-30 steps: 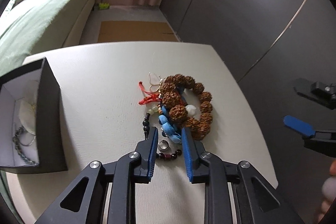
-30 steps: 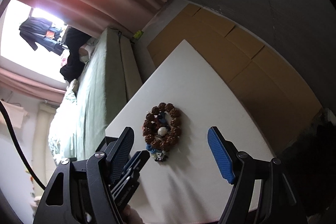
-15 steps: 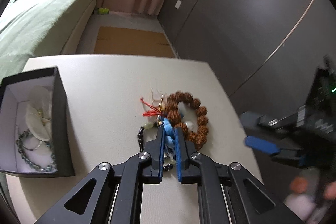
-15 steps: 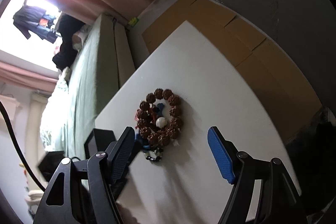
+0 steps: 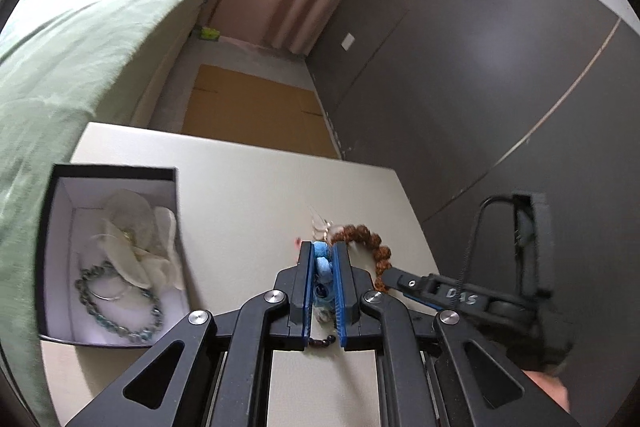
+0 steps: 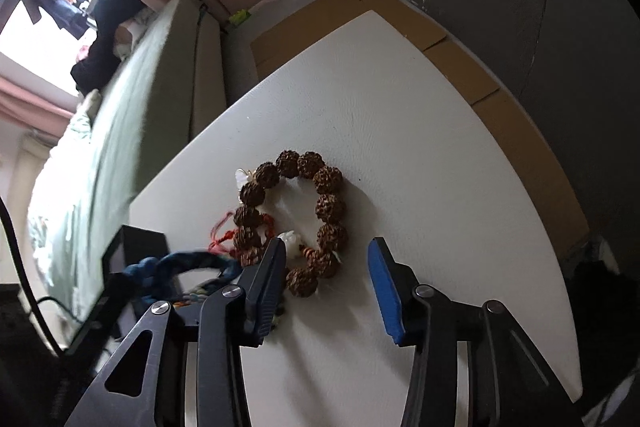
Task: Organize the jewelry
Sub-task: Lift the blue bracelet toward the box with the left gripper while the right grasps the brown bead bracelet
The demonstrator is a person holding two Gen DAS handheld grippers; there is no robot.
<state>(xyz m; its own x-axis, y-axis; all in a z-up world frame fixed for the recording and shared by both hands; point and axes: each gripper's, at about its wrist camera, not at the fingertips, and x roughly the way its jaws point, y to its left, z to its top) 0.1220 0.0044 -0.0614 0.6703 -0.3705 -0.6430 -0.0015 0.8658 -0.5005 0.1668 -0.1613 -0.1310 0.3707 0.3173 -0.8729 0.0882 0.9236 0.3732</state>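
My left gripper [image 5: 323,247] is shut on a blue braided bracelet [image 5: 322,263], held up off the white table [image 5: 248,187]. In the right wrist view this blue bracelet [image 6: 180,263] hangs blurred at the left. A bracelet of large brown beads [image 6: 328,203] lies on the table, with a red cord [image 6: 224,231] and a small white bead [image 6: 290,241] beside it. My right gripper [image 6: 326,259] hangs over its near end with the jaws closing. The near beads lie between the pads, which do not touch them. A string of small dark beads [image 5: 322,341] shows under the left jaws.
An open black box [image 5: 112,171] stands at the left of the table, holding a white flower piece [image 5: 132,239] and a grey-green bead bracelet [image 5: 120,311]. A green bed [image 5: 80,39] runs along the left. Brown cardboard [image 5: 256,111] lies on the floor beyond the table's far edge.
The left jaws have shut on the blue bracelet and lifted it out of the pile. The right gripper has come down over the brown bead bracelet and its jaws have narrowed.
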